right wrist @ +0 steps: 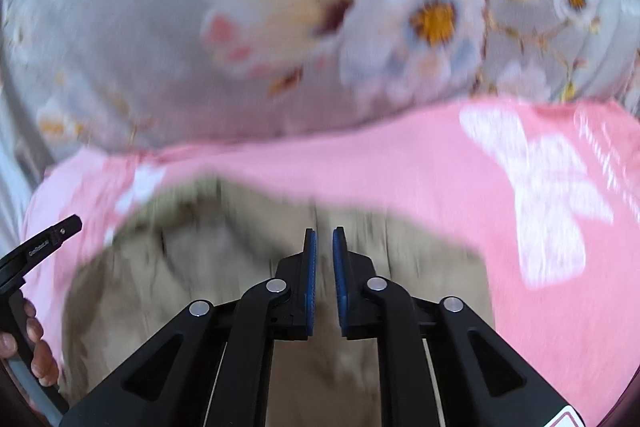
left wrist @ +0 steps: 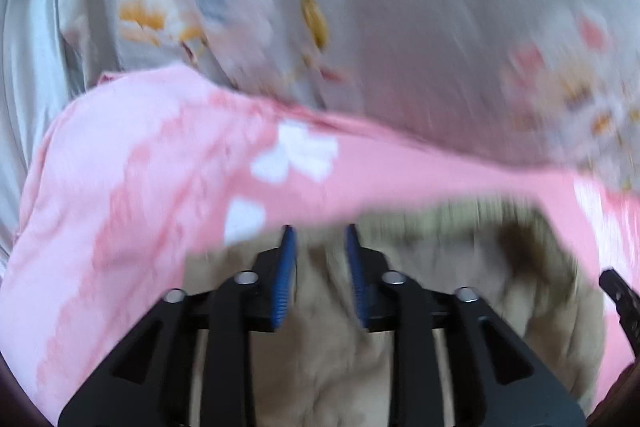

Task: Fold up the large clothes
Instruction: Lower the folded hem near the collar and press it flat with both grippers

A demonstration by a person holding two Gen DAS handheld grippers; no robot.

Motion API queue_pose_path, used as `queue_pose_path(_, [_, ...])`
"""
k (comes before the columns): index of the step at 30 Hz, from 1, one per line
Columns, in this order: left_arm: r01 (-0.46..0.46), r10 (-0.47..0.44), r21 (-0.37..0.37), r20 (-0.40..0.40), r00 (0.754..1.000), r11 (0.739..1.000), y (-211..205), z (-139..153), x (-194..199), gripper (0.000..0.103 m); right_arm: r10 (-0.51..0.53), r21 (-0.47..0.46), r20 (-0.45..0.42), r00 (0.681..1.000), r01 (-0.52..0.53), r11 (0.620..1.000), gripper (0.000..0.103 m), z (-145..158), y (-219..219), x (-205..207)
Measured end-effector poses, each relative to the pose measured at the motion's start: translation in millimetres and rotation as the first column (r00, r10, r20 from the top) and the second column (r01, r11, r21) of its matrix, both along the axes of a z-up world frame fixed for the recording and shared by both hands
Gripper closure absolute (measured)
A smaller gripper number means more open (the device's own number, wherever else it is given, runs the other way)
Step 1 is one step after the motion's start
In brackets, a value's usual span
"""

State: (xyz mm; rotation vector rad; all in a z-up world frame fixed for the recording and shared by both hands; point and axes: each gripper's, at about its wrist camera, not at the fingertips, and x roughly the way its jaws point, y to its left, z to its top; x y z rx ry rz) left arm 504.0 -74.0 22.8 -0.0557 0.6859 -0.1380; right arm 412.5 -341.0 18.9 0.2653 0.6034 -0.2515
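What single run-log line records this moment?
left gripper: open, empty | right gripper: open, narrow gap, empty | beige garment: beneath both | pink cloth: under garment | views blurred

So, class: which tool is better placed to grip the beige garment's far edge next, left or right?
Probably left. The left tool has its jaws wider apart, with tips at the edge of the beige garment, against the pink blanket; the right tool is nearly closed, short of it. Blur limits certainty.
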Motion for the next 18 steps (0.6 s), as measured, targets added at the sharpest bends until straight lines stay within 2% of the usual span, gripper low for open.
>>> queue_pose_path(2, [-0.027, 0.025, -0.038, -0.048, 0.999, 0.999, -5, 6, 29, 0.059, -0.003, 0.067, 0.011, 1.000, 0.003, 0.998, 0.091, 4, -6, 27])
queue_pose_path(4, [-0.064, 0.052, -0.084, -0.140, 0.989, 0.994, -12, -1, 63, 0.059, 0.000, 0.096, -0.022, 1.000, 0.002, 0.995, 0.091, -1, -5, 53])
queue_pose_path(6, [-0.070, 0.041, -0.132, -0.212, 0.976, 0.989, -19, -15, 80, 0.060, 0.033, 0.066, -0.077, 0.997, -0.028, 0.997, 0.091, -12, 7, 72])
queue_pose_path(8, [-0.040, -0.001, -0.157, -0.248, 0.969, 0.987, -26, -29, 79, 0.060, 0.110, -0.007, -0.142, 0.984, -0.112, 0.994, 0.091, -26, 28, 77])
queue_pose_path(9, [0.012, -0.047, -0.136, -0.256, 0.966, 0.991, -34, -37, 72, 0.060, 0.133, -0.073, -0.163, 0.978, -0.147, 0.986, 0.091, -32, 39, 71])
queue_pose_path(12, [0.119, -0.115, 0.002, -0.233, 0.966, 0.993, -52, -49, 46, 0.060, 0.148, -0.203, -0.203, 0.968, -0.190, 0.961, 0.091, -46, 56, 52])
queue_pose_path(13, [0.146, -0.130, 0.055, -0.223, 0.966, 0.988, -56, -57, 34, 0.060, 0.149, -0.221, -0.221, 0.964, -0.198, 0.955, 0.091, -53, 57, 45])
queue_pose_path(15, [0.163, -0.135, 0.105, -0.229, 0.964, 0.981, -58, -70, 22, 0.060, 0.137, -0.237, -0.250, 0.958, -0.198, 0.951, 0.093, -66, 56, 39])
queue_pose_path(18, [0.168, -0.136, 0.145, -0.212, 0.968, 0.975, -59, -84, 11, 0.060, 0.119, -0.263, -0.254, 0.960, -0.186, 0.947, 0.097, -76, 55, 35])
